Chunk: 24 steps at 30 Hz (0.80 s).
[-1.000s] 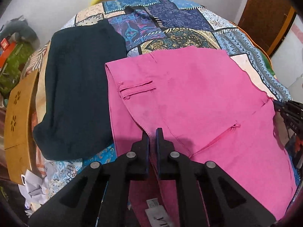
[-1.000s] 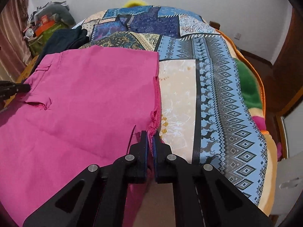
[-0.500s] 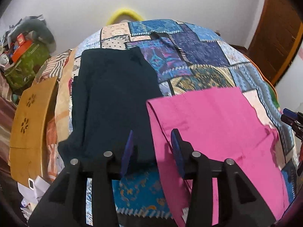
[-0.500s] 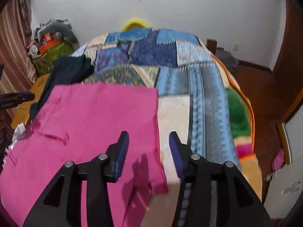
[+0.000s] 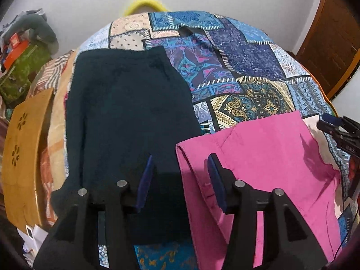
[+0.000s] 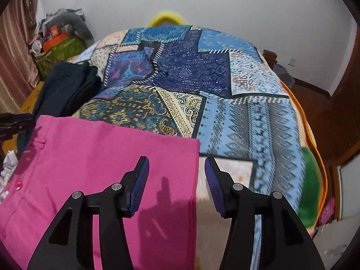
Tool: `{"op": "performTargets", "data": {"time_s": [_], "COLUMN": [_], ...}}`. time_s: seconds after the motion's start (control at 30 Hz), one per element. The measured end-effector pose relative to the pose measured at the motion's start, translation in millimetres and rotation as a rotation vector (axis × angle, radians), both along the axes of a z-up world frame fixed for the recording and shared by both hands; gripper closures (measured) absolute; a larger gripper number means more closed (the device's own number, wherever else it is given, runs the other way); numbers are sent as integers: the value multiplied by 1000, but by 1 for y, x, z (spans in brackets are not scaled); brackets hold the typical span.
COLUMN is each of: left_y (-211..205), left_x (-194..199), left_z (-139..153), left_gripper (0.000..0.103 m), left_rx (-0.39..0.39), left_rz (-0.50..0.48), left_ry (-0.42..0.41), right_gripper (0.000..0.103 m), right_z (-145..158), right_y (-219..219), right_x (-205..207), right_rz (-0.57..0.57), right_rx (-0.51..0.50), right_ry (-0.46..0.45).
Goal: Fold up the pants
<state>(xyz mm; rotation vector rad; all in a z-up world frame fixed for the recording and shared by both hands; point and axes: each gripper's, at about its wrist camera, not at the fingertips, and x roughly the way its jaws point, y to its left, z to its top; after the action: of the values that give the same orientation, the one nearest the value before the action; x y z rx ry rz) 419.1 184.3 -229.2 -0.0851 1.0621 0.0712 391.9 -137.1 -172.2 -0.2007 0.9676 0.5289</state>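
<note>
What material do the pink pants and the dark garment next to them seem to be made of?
The pink pants look like thin woven cloth, perhaps cotton: matte, smooth, with sharp creases and stitched seams. The dark garment looks thicker and softer, perhaps knit or fleece: its surface is dull and slightly fuzzy, with rounded edges. The exact fibre of either cannot be told.

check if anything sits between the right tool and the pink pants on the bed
Nothing visible does. The right tool, jaws opening with nothing between them, hovers over the right edge of the folded pink fabric pants. The folded dark garment lies off to the left.
</note>
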Motion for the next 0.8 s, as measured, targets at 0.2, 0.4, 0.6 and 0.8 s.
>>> {"op": "performTargets", "data": {"time_s": [0.2, 0.4, 0.6, 0.8], "left_y": [9, 8, 7, 9], "left_x": [11, 13, 13, 6], "left_z": [-23, -24, -23, -8], "left_gripper": [57, 74, 86, 95], "left_rx": [-81, -133, -122, -103], "left_rz": [26, 14, 28, 21], "left_ry": [33, 21, 7, -24], "right_gripper": [56, 58, 94, 100], "right_z": [-28, -53, -54, -39], "right_y": [11, 16, 25, 22], "right_x": [33, 49, 43, 37], "right_rz": [-15, -56, -26, -33], "right_rx": [-3, 28, 10, 13], "right_ry": [67, 148, 124, 43]}}
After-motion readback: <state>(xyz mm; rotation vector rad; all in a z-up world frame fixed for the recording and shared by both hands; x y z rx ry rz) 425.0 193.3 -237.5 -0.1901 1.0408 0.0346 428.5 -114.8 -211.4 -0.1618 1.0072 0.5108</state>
